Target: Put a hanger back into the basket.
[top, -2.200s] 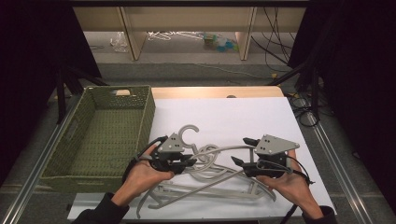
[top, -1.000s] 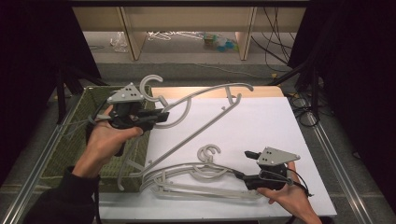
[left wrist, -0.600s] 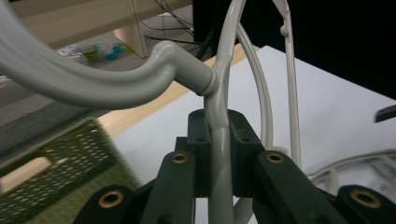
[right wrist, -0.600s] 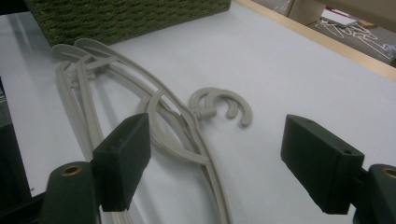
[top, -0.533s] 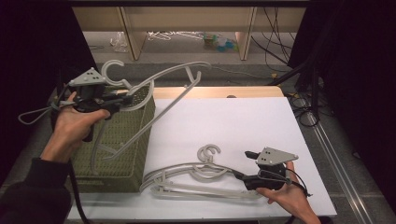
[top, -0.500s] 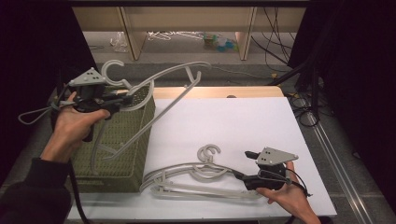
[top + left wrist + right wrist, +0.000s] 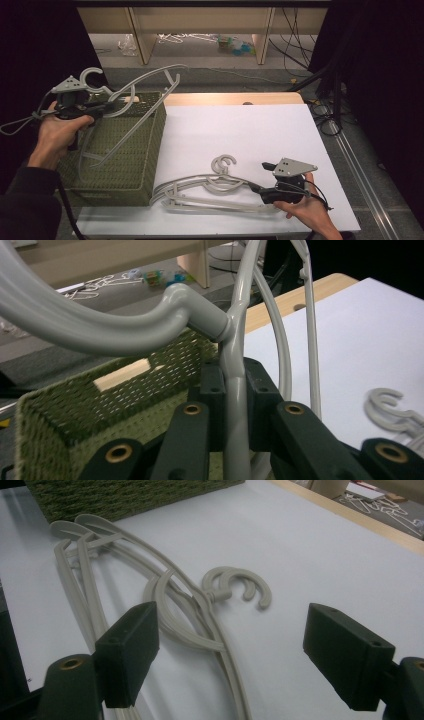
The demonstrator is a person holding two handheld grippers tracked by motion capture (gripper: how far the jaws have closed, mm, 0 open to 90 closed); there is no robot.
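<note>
Hanger [image 7: 131, 92] looks light, stiff and slick, clamped at its neck by left gripper [image 7: 102, 106] over basket [image 7: 125, 150], so grip there; right gripper [image 7: 256, 189] gapes empty by table hangers [image 7: 205, 187].

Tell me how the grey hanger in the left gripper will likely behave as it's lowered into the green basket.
The hanger probably stays stiff: it keeps its curved shape though the left gripper clamps it only near the neck. It looks light, being thin plastic. Its long arm may catch on the basket rim, since it spans past it.
</note>
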